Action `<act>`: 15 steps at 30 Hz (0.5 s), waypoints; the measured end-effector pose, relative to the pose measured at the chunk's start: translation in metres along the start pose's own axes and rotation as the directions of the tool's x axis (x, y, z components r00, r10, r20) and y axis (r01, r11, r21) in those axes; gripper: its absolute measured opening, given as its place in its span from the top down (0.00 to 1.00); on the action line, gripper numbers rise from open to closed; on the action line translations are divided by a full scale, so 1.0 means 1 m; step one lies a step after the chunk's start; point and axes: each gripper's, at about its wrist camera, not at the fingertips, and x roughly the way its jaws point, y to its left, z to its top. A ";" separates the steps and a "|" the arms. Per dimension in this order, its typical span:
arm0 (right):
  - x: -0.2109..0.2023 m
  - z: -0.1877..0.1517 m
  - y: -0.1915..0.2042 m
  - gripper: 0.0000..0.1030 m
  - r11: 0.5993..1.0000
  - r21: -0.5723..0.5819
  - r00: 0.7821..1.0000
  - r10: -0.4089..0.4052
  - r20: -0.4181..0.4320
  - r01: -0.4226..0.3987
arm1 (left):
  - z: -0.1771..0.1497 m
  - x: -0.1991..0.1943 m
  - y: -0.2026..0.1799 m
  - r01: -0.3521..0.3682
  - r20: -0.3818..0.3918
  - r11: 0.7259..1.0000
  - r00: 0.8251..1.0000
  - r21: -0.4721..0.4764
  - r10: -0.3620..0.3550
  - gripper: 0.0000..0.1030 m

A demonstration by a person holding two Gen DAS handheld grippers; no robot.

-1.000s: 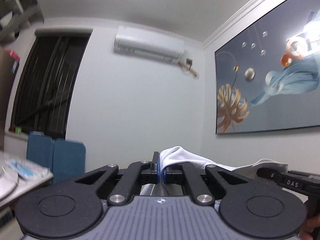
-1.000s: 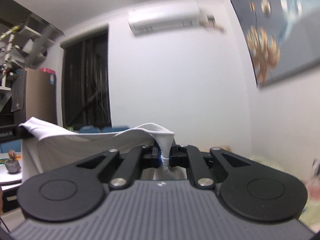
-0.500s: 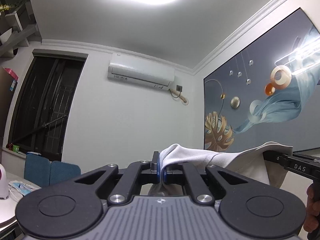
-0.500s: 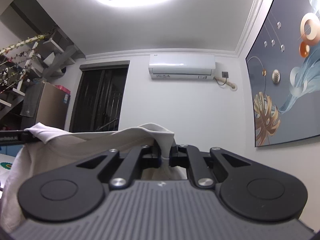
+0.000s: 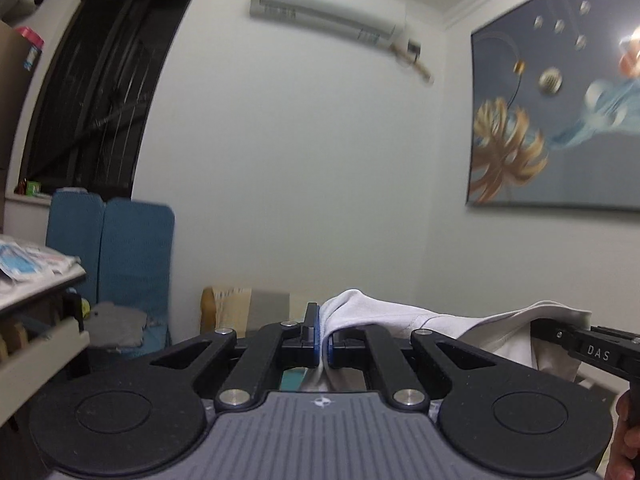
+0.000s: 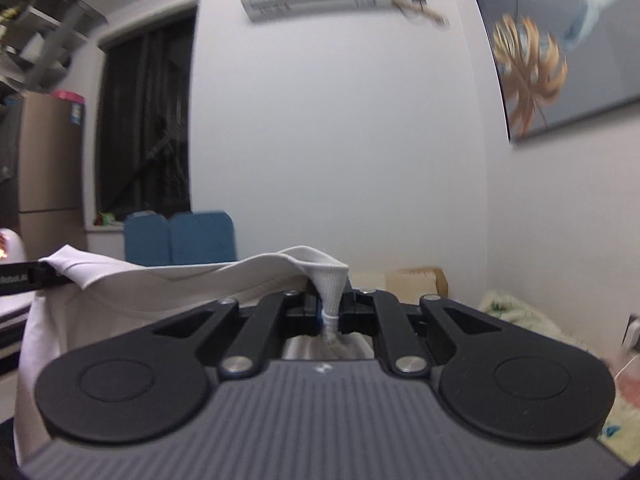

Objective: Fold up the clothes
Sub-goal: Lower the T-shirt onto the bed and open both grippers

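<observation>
A white garment (image 5: 404, 322) hangs stretched between both grippers, held up in the air. My left gripper (image 5: 323, 338) is shut on one top corner of it. My right gripper (image 6: 330, 306) is shut on the other top corner, at a ribbed hem (image 6: 330, 280). In the left wrist view the right gripper's finger (image 5: 592, 350) shows at the right edge, pinching the cloth. In the right wrist view the left gripper's finger (image 6: 24, 280) shows at the left edge and the cloth (image 6: 160, 292) sags below it.
A white wall with an air conditioner (image 5: 328, 10) and a dark window (image 5: 92, 92) is ahead. Blue folded mats (image 5: 112, 248) lean under the window. A cluttered table edge (image 5: 40, 280) is at the left. A bed with patterned cover (image 6: 520, 316) lies at the right.
Both grippers have tilted down from the ceiling light toward the wall and floor. The garment stays gripped and stretched between them.
</observation>
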 end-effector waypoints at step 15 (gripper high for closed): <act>0.373 -0.272 -0.068 0.91 0.986 0.113 0.907 -0.066 -0.416 0.124 | -0.325 0.455 0.098 -0.054 -0.413 0.998 0.909 -0.015 0.043 0.96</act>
